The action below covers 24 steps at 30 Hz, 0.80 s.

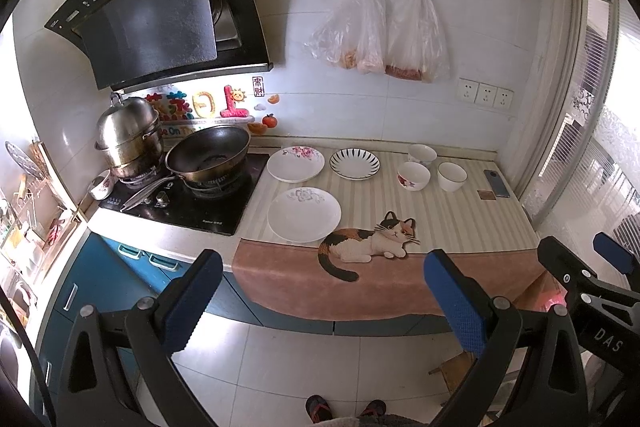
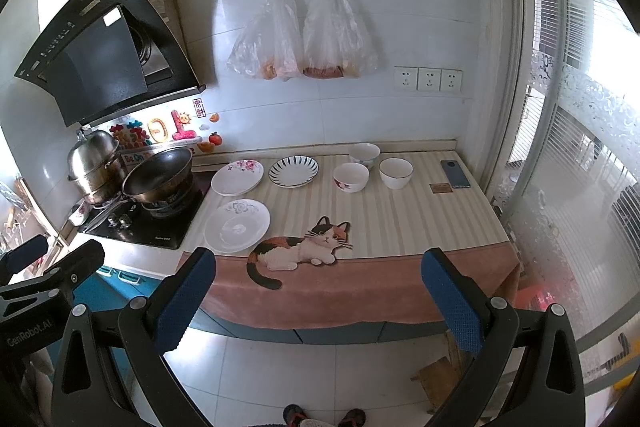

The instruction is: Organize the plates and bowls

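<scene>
Nothing is stacked yet: three plates (image 1: 304, 214) and three bowls (image 1: 413, 175) are spread singly across the desk (image 1: 460, 223), while the left gripper (image 1: 320, 303) and right gripper (image 2: 318, 301) are held released and empty.

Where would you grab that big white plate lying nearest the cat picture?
By its near rim. The big white plate lies flat and shallow on the striped mat, so one finger probably has to slide under the raised edge, coming low from the counter front. Both grippers are open.
</scene>
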Available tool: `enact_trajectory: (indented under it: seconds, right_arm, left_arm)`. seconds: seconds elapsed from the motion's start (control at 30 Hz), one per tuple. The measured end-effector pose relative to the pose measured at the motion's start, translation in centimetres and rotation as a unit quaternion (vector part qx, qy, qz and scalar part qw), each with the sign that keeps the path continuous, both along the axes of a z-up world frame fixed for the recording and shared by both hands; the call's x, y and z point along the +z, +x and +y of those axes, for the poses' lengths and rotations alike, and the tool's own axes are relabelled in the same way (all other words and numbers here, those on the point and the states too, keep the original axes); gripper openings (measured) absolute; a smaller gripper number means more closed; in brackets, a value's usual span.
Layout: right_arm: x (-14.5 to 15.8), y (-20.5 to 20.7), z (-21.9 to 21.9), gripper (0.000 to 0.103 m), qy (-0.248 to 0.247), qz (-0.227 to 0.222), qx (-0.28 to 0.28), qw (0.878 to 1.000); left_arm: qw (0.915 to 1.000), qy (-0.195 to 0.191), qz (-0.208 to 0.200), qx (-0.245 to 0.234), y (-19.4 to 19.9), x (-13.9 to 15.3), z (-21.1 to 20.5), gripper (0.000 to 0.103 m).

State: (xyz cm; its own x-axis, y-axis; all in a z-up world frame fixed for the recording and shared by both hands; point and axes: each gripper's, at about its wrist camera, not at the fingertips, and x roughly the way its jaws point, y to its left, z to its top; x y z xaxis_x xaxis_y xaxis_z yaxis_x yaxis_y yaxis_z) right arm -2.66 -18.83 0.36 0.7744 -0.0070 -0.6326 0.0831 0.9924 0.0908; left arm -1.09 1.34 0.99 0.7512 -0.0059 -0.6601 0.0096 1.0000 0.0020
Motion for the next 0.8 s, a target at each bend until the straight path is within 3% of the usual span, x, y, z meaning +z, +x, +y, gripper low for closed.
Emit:
enact_trajectory:
  seconds: [0.8]
  right_arm:
    - [-0.7,0.5,-1.5,0.103,0.004,0.002,-0.001,1.0]
  left_arm:
    - [1.0,-0.001,0.004,0.002,0.1,-0.4,-0.8,0.103]
